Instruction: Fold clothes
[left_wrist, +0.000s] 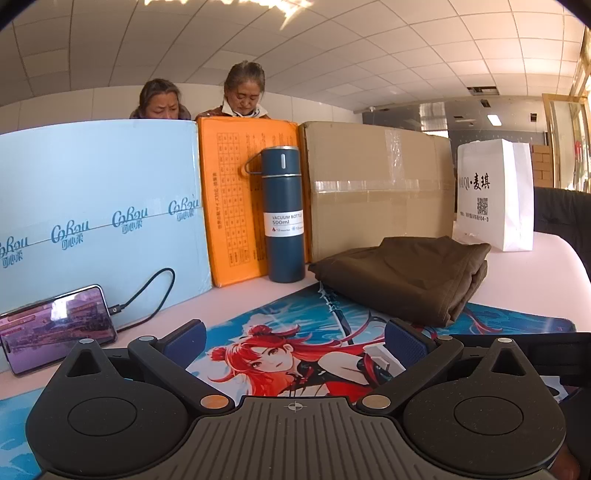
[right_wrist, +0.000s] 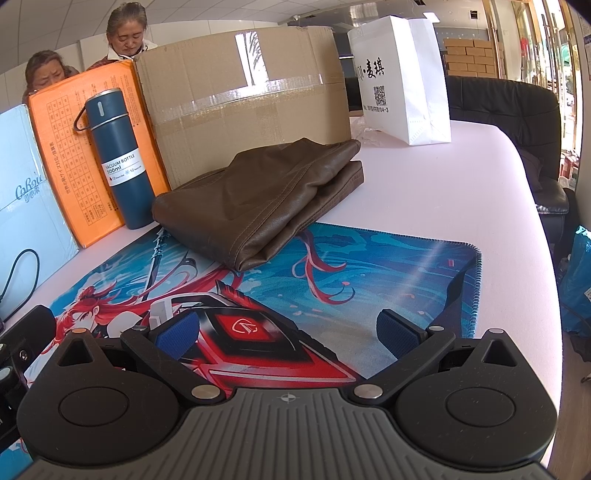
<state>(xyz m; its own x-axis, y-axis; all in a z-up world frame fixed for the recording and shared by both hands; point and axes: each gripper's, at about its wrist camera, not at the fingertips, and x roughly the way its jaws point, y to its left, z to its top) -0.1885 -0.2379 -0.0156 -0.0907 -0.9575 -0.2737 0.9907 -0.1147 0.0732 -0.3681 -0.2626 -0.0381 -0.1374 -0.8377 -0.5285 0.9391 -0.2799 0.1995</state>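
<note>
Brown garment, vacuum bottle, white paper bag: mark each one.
brown garment (right_wrist: 258, 199), right wrist view, middle of its top fold.
vacuum bottle (left_wrist: 286, 221), left wrist view, white label.
white paper bag (right_wrist: 402, 77), right wrist view, printed front.

The folded garment lies partly on the mat's far edge. Just behind it stands the cardboard box; left, the bottle, perhaps touching.
</note>
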